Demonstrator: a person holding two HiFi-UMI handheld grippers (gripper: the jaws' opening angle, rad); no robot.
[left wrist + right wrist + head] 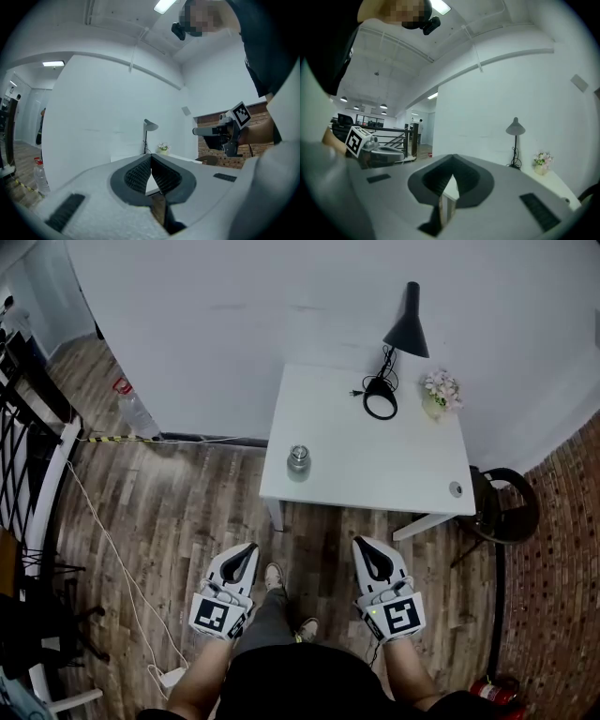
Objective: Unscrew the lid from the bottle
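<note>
A small clear bottle with a silvery lid (298, 459) stands upright near the front left edge of the white table (375, 465). Both grippers hover over the wooden floor in front of the table, close to the person's body and well short of the bottle. My left gripper (247, 547) is shut with nothing between its jaws, its tips (151, 157) meeting. My right gripper (364, 542) is likewise shut and empty, tips together (452, 159). The bottle does not show in either gripper view. Each gripper sees the other at its side: the right gripper (220, 131) and the left gripper (377, 150).
On the table stand a black desk lamp (405, 329) with its cord, a small pot of flowers (441, 390) and a little round object (456, 488). A dark round stool (506, 507) stands at the right. A plastic bottle (136, 411) lies by the wall at the left.
</note>
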